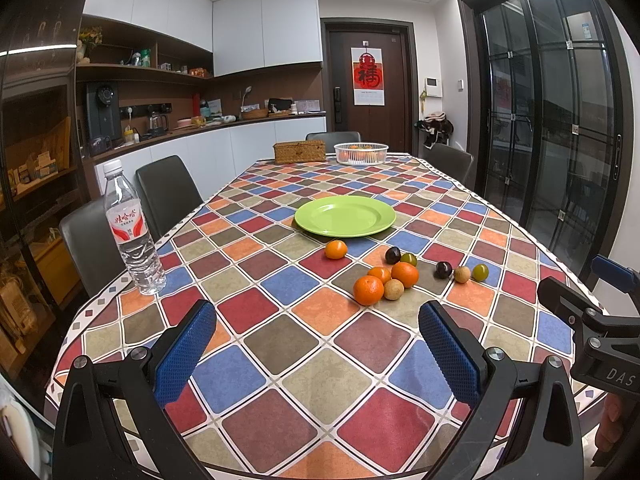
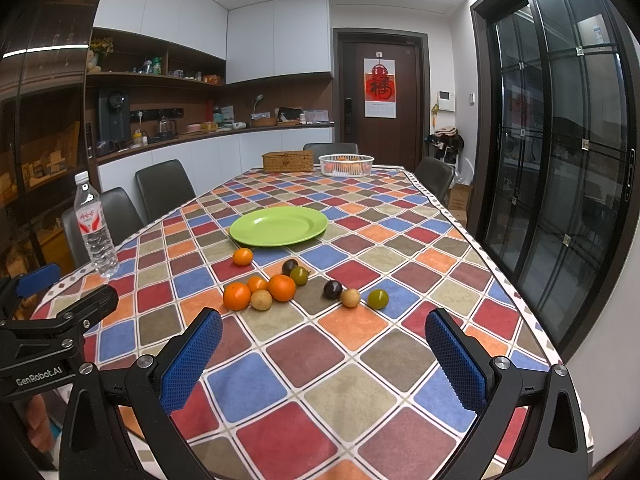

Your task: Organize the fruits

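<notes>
Loose fruits (image 1: 390, 276) are lying in a band running left to right across the checkered tablecloth (image 1: 320, 380), just in front of a round, glossy green plate (image 1: 345, 215): smooth oranges, dark and green grapes, tan matte spheres. The left gripper (image 1: 318, 344) and right gripper (image 2: 324, 354) are both hovering wide open, gripping nothing, their blue textured pads (image 2: 192, 360) pointing toward the fruit.

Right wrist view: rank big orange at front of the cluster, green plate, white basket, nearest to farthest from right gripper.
1. Big orange: nearest, just beyond the right gripper, ahead of its left finger.
2. Green plate: mid-table, behind the fruit cluster, empty.
3. White basket: farthest, at the table's far end beside the wicker box.
</notes>
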Motion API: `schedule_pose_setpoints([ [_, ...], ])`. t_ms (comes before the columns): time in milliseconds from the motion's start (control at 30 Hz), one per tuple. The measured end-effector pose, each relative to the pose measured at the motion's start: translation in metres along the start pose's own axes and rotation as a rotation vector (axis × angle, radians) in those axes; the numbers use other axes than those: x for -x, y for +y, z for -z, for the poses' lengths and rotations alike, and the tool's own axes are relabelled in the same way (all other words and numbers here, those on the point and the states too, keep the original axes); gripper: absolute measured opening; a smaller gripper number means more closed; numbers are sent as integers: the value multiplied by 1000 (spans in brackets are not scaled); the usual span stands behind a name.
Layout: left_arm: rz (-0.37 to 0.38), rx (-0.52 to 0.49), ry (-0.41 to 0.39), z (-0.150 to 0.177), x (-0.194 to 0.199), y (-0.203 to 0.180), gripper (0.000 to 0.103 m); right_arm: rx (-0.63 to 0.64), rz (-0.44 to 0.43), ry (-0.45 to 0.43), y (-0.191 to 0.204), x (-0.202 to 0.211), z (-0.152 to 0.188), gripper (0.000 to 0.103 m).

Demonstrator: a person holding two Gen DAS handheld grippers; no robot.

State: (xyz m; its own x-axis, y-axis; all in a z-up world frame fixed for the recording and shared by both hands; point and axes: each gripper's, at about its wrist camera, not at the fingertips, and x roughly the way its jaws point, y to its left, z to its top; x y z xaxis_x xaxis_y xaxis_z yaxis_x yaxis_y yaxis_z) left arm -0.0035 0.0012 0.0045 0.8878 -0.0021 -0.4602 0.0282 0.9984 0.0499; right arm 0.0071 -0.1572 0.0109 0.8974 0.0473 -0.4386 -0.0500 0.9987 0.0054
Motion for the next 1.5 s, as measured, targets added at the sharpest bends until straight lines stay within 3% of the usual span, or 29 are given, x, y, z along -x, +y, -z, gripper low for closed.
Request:
schedule_pose_setpoints([
  [633,11,-3,18,1,-7,1,103,2,-17,20,0,-8,1,103],
  [1067,32,-51,43,-1,-31,-5,102,35,-84,102,9,-37,5,103],
  [1500,65,-71,94,-12,-78,-13,89,42,-52,147,3,-78,-3,101],
])
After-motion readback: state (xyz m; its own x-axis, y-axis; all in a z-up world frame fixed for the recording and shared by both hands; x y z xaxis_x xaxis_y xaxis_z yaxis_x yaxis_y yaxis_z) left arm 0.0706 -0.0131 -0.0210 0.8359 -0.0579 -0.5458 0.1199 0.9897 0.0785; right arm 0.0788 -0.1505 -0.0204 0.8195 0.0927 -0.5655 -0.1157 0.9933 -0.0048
